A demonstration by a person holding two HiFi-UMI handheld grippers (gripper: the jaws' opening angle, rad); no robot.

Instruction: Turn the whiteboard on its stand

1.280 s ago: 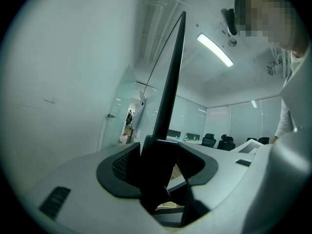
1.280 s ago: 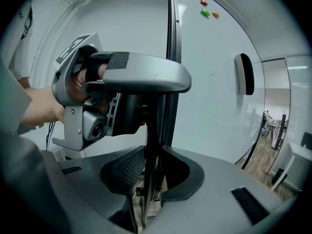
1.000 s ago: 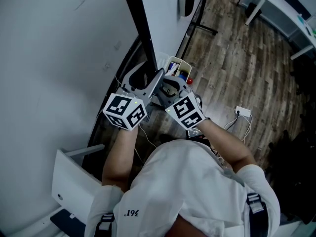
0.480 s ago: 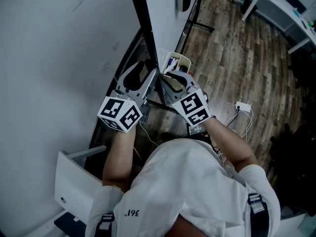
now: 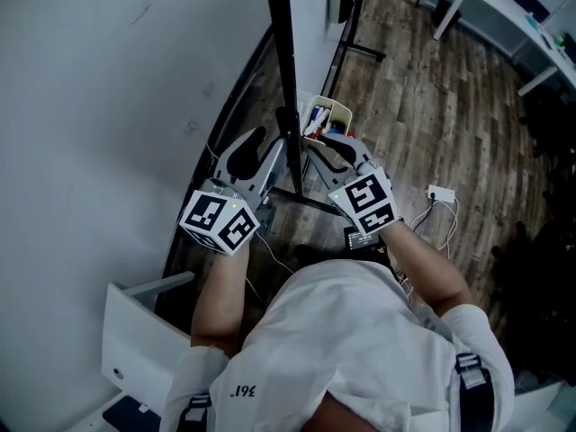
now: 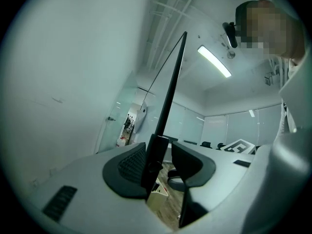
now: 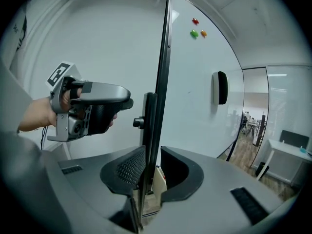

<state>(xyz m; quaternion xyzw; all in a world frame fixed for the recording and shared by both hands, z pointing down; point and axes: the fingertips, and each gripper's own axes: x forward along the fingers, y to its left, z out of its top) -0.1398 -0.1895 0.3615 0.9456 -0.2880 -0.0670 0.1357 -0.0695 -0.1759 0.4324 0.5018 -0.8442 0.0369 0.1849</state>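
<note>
**Item:** whiteboard (image 7: 195, 82), upright on its stand (image 5: 358, 27), seen edge-on.

**Handling (judged):** a large, stiff panel, likely fairly heavy, that should swing on its pivot rather than lift. The white face looks smooth and slippery, so the dark frame edge (image 5: 283, 70) is the place to take hold.

**Grip 1:** left gripper (image 6: 163, 162). Its fingers (image 6: 127, 168) are spread and have just been closing. The frame edge stands between them, against the left finger, with a gap at the right one.

**Grip 2:** right gripper (image 7: 152, 168). Its fingers (image 7: 127, 172) are spread. The frame edge stands between them, nearer the left finger, and is not pinched.

**Beyond the fingers:** a pen box (image 5: 324, 115) and, on the face, 1 eraser (image 7: 220, 87).
</note>
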